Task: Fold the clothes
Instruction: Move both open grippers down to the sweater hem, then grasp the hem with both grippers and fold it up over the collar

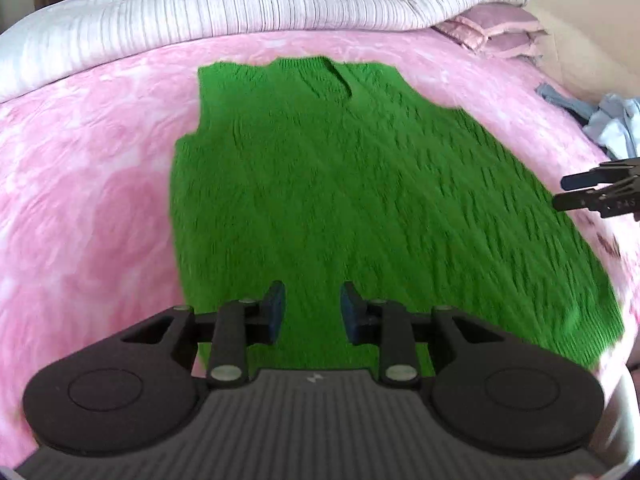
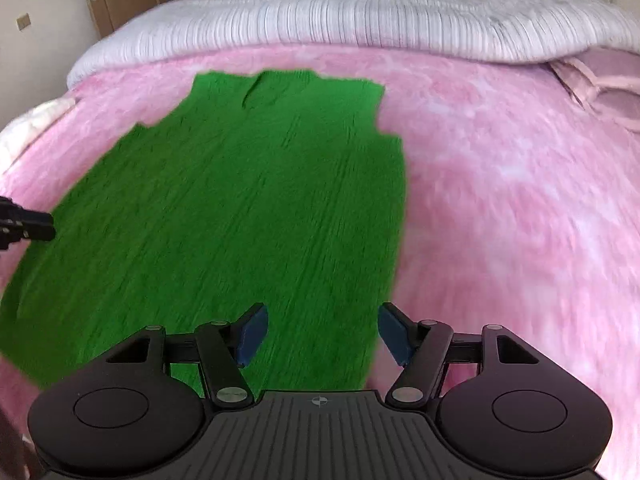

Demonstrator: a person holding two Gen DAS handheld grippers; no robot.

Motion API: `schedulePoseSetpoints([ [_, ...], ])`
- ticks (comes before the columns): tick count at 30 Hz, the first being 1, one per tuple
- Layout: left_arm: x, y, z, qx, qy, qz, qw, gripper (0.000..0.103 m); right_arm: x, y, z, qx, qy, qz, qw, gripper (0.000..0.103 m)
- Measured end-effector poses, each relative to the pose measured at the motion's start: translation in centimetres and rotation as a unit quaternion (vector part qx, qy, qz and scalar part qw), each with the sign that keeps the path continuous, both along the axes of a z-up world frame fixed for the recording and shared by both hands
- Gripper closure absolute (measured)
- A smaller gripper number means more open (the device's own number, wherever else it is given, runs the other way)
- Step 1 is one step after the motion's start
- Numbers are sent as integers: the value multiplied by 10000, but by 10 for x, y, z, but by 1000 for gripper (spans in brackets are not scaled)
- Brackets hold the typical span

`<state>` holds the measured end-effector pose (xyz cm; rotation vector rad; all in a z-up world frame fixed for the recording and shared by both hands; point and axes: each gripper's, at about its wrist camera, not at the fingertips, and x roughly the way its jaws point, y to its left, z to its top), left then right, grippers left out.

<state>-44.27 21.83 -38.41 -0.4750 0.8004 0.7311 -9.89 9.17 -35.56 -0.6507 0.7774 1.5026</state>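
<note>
Across the pink fleecy bed cover (image 1: 80, 184) a green knitted garment (image 1: 320, 184) is being shown spread flat, its collar end pointing toward the far side of the bed and its hem end lying nearest the cameras. No sleeves are being shown sticking out at its sides; whether they are folded under cannot be told. Along the far edge of the bed a pale ribbed quilt (image 1: 224, 12) is being seen bunched up, with a pink-edged pillow (image 1: 500, 30) partly tucked under it at the right. Some grey-blue clothing (image 1: 616, 120) is being glimpsed at the right edge of the left wrist view.

The left gripper (image 1: 312, 312) is being held above the hem end of the garment, its blue-padded jaws parted by a moderate gap with nothing between them. The right gripper (image 2: 322, 332) is being held over the garment's right edge near the hem, its jaws spread wide and empty, one pad over green knit and the other over pink cover. Whether either gripper is touching the fabric cannot be told. Both views are being blurred somewhat.
</note>
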Motion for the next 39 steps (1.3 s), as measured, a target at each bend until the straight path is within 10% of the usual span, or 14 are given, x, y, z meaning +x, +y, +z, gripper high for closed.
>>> schedulePoseSetpoints([
  [22,64,245,-38,149,31,183,9997,67,107,255,-52,-110,462,968,9942,44],
  [33,60,318,-50,-433,-1170,313,9917,62,137,334,-52,219,1138,891,9893,45],
  [37,62,331,-57,-666,-1530,320,9855,68,135,349,-58,107,1389,869,9864,69],
  [39,62,331,-58,-762,-1664,240,9828,96,129,348,-58,126,1344,887,9869,93],
])
